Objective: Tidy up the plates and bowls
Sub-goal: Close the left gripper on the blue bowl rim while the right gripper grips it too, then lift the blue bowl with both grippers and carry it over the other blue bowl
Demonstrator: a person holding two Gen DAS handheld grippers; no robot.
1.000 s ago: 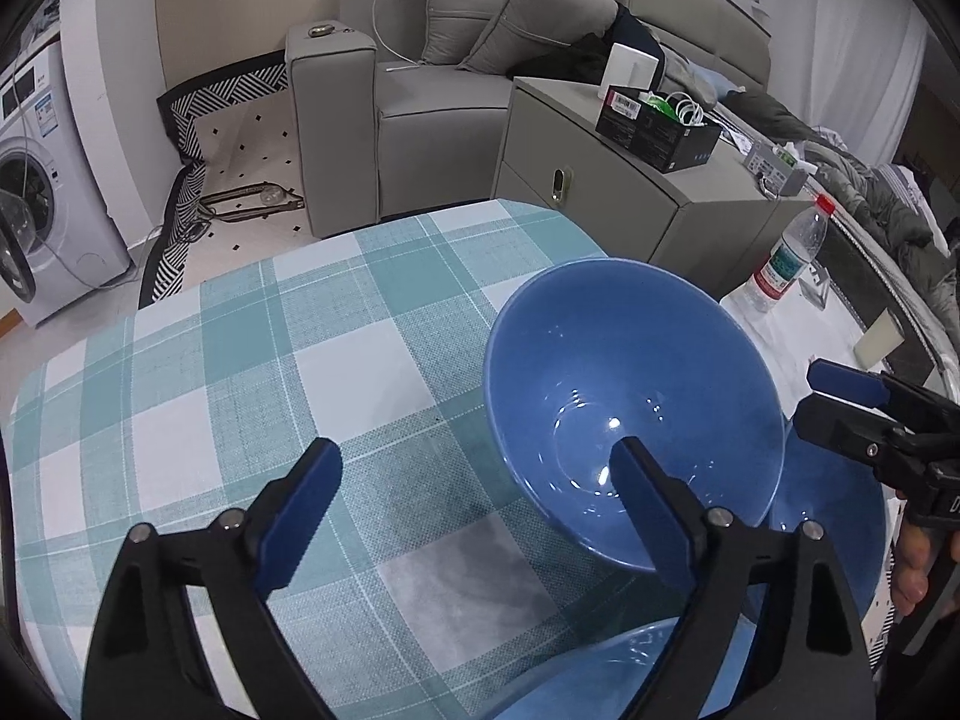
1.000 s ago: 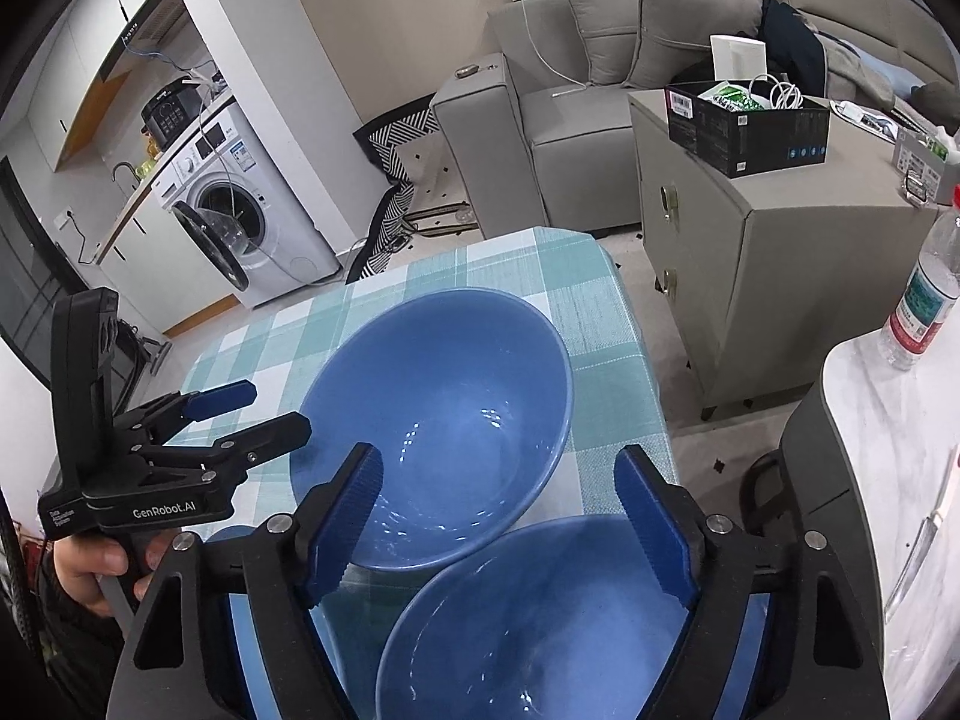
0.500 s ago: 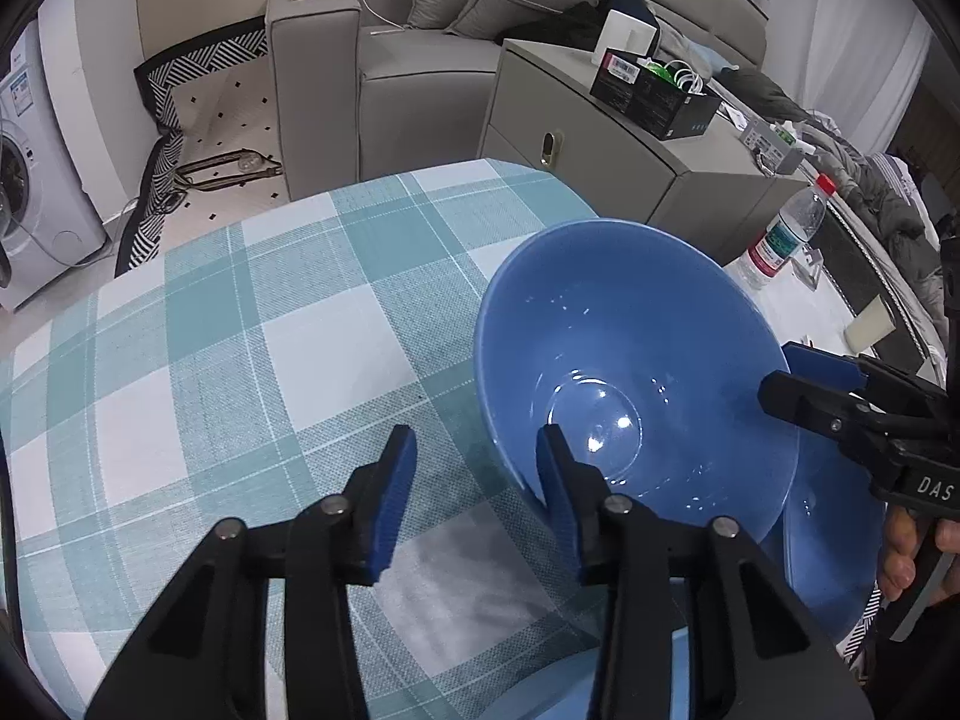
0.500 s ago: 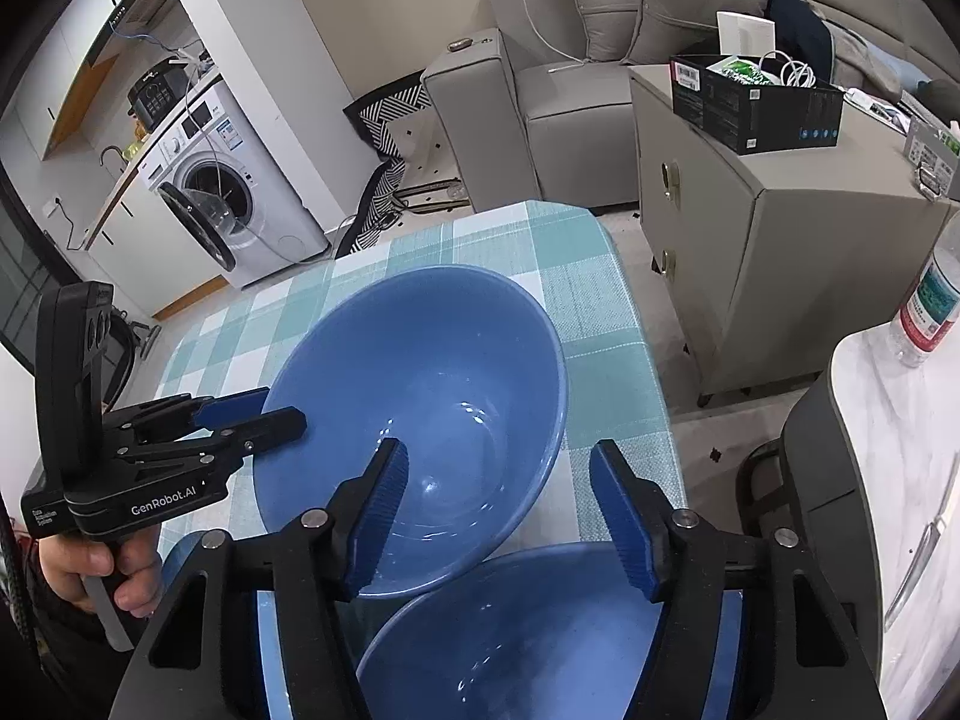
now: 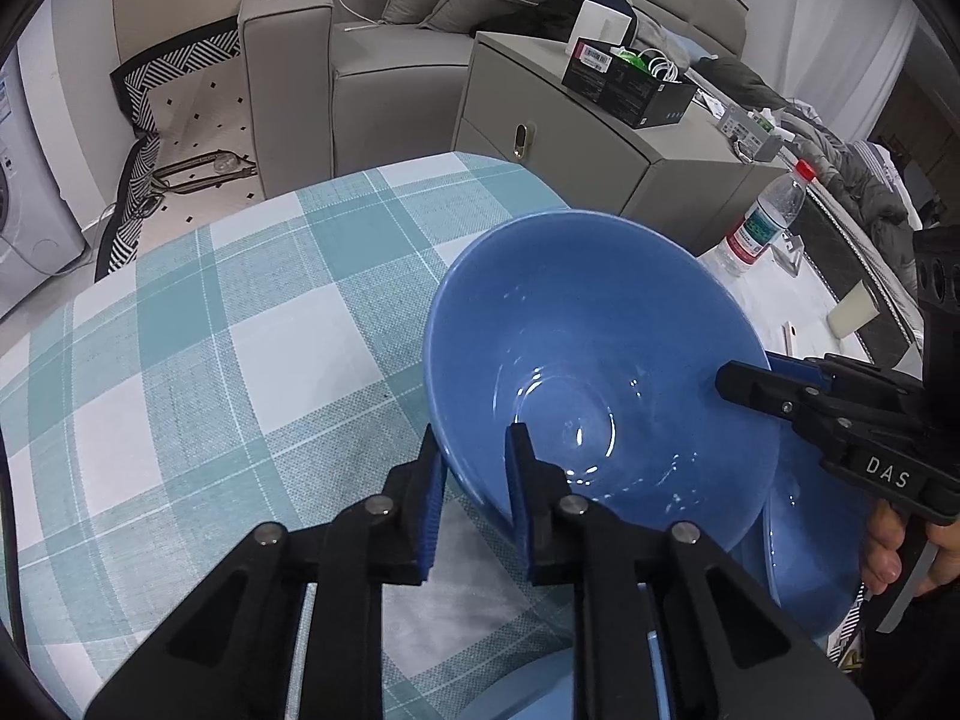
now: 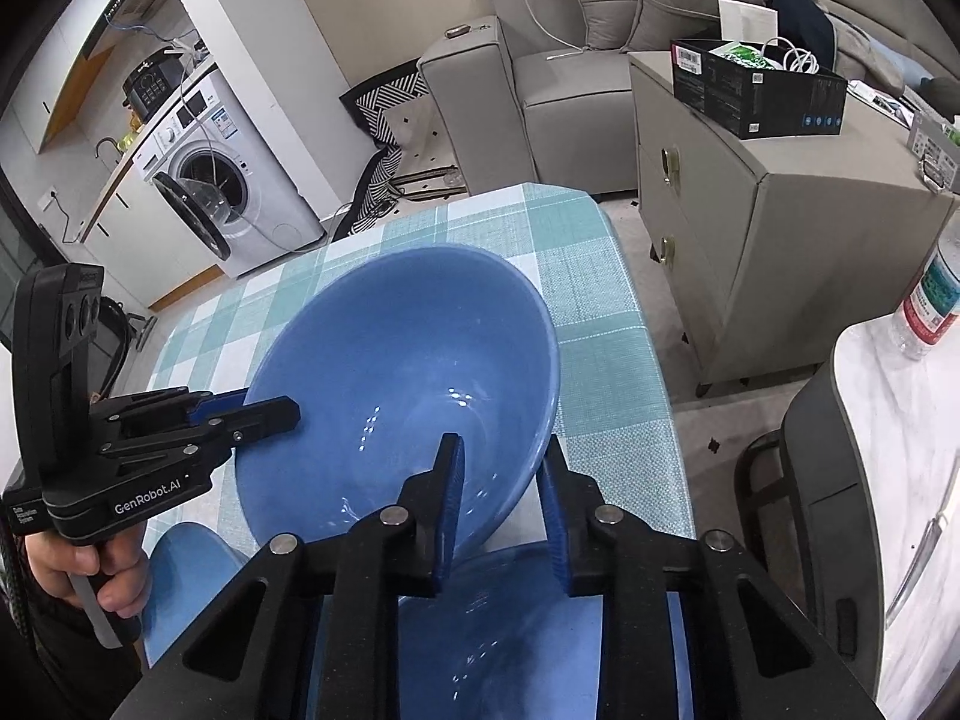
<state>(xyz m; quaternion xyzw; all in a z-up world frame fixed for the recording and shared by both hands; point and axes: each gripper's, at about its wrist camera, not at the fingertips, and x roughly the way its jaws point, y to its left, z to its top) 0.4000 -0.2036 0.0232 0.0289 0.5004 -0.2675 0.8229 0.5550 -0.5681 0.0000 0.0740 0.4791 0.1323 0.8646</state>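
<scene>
Nearest of all, the left gripper [image 5: 475,468] is clamped on the near rim of a large blue bowl [image 5: 588,360], one finger outside the wall and one inside; its jaws have just been closing onto that rim. Likewise the right gripper [image 6: 503,474] is clenched on the same bowl [image 6: 408,372] at its other side, one pad within and one without, and its jaws too have just been closing, with the rim between them. Each tool shows in the other's camera, carried by a hand [image 6: 102,582] around its grip, the fingertips of the other hand [image 5: 888,546] showing in the left view. The bowl sits tilted toward the right edge of the table [image 5: 228,372], which wears a teal and white checked cloth; it leans over a second blue bowl [image 6: 510,630] that lies just under the right gripper near the table's front edge. A third blue dish [image 6: 180,576] peeks out by the left hand. Beyond the table's far edge stand a grey cabinet [image 6: 780,210] with a black box [image 6: 756,90] on top, a grey sofa [image 5: 384,60], and a washing machine [image 6: 222,180] off at the left. A water bottle [image 5: 762,219] stands on a white counter [image 6: 900,450] to the right.
</scene>
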